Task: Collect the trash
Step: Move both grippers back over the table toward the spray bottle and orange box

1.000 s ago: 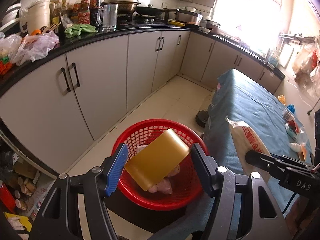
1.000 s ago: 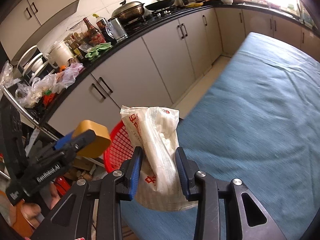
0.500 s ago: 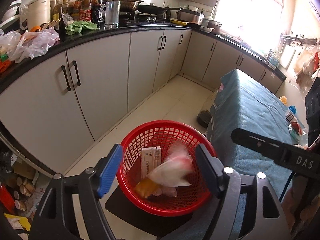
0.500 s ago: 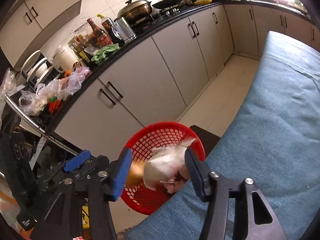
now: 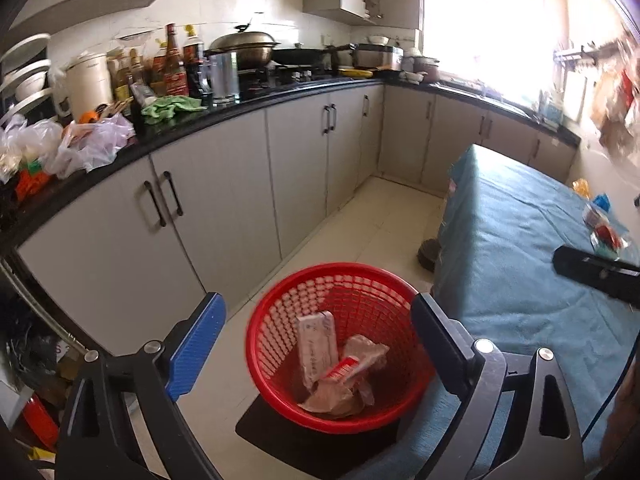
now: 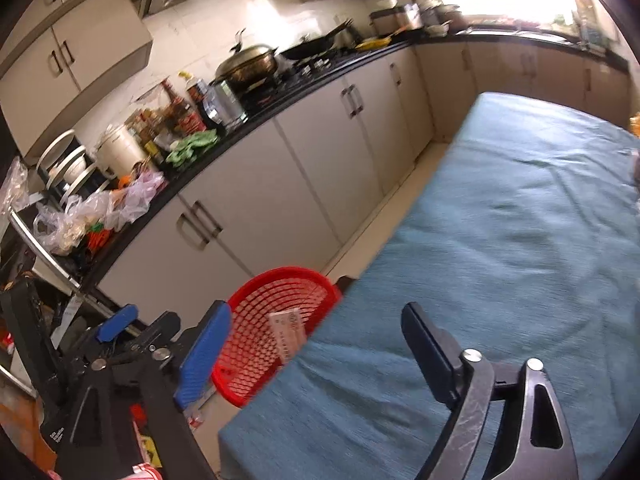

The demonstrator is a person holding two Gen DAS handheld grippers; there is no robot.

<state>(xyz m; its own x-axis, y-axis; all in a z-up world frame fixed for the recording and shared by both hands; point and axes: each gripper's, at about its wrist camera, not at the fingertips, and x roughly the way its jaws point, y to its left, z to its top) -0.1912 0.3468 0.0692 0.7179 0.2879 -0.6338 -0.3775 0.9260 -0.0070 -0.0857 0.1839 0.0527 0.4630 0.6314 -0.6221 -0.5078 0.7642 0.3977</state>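
Looking down the left gripper (image 5: 318,338), I see its fingers spread wide with nothing between them, and they have just been opening. The right gripper (image 6: 316,350) is the same, wide apart and empty, its fingers just opened too. The trash now lies inside the red basket (image 5: 280,308) on the floor: a white carton (image 5: 316,344) and a crumpled bag (image 5: 356,360). More wrappers (image 5: 604,228) wait at the far side of the blue surface (image 6: 500,240). I think the risk is the basket itself. It stands just beside the surface edge, and a low swing of my left gripper toward the wrappers may knock the rim and tip everything out.
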